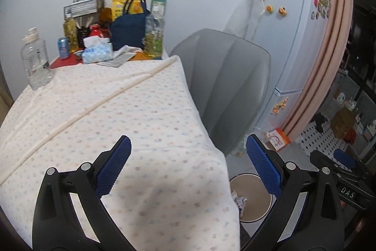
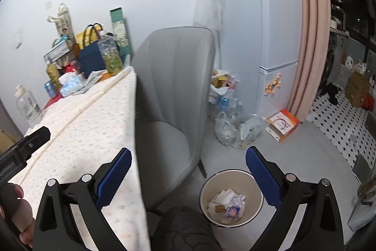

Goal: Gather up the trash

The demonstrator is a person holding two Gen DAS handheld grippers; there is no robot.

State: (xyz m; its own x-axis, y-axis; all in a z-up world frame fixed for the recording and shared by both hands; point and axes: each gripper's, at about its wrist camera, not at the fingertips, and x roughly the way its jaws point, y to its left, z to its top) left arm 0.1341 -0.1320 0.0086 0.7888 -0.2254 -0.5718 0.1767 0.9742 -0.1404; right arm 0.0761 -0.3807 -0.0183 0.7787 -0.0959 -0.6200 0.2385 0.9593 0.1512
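The left gripper (image 1: 188, 164) and the right gripper (image 2: 188, 171) both stand wide open and hold nothing; the bin (image 2: 256, 189) with trash (image 2: 226, 204) lies at 5 o'clock.

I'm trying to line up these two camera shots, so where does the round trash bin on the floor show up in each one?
Left wrist view: the trash bin sits at bottom right, partly hidden by the tablecloth edge and the gripper's right finger.
Right wrist view: the trash bin is at bottom centre-right, fully open to view, with crumpled wrappers inside.
Shared landmark: the grey chair stands just beyond the bin, beside the table.
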